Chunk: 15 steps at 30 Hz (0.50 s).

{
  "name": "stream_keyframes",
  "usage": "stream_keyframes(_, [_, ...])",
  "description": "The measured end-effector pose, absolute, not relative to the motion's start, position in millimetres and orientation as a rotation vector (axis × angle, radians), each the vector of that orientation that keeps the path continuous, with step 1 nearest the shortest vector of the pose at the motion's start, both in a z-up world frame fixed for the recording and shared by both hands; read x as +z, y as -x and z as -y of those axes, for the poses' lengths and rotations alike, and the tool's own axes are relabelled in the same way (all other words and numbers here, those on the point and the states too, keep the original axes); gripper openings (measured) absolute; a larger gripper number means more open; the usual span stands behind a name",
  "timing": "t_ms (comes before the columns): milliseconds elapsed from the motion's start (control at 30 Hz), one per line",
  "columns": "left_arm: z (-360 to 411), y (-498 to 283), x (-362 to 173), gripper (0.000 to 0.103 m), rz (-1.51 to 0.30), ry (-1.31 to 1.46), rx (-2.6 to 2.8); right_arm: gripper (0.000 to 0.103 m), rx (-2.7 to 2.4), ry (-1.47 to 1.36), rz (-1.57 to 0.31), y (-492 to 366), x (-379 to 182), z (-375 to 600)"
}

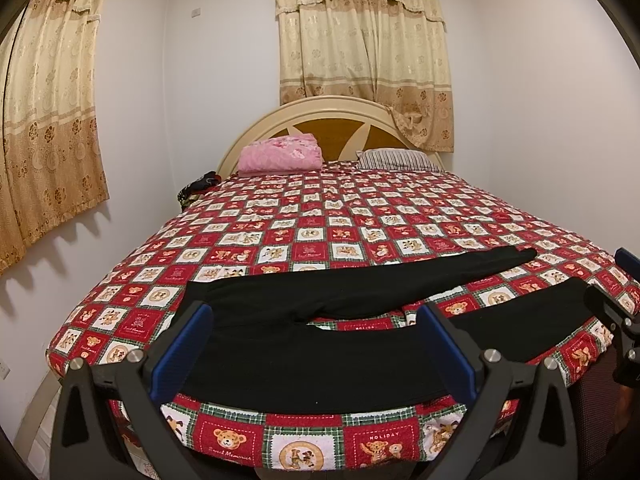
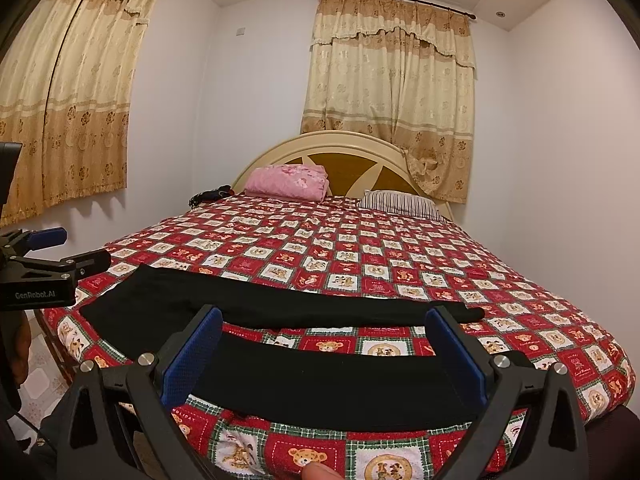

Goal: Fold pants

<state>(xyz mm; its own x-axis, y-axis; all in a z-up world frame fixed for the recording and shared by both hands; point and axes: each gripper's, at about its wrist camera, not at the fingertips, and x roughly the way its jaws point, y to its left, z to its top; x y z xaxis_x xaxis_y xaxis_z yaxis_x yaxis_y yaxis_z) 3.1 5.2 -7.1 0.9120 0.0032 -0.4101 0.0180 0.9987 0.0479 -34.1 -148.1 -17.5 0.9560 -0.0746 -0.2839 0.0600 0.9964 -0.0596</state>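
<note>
Black pants (image 1: 360,284) lie flat across the foot of the bed, waist to the left and the two legs spread apart toward the right. My left gripper (image 1: 316,336) hovers open just above the waist and near leg, blue pads (image 1: 188,344) wide apart. In the right wrist view the pants (image 2: 280,300) show both legs, and my right gripper (image 2: 328,352) is open over the near leg. Each gripper shows in the other's view: the right gripper (image 1: 614,280) at the right edge, the left gripper (image 2: 68,248) at the left edge, both open.
The bed wears a red checked teddy-bear quilt (image 1: 280,240). A folded pink blanket (image 1: 280,154) and a striped pillow (image 1: 394,159) lie by the headboard (image 1: 332,120). Curtains hang behind and to the left. A fingertip (image 2: 316,470) shows at the bottom edge.
</note>
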Motion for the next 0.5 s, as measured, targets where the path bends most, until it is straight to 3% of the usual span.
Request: stream_keyframes(500, [-5.9, -3.2, -6.7, 0.103, -0.427, -0.052, -0.007, 0.102, -0.073, 0.059, -0.307, 29.3, -20.5, 149.1])
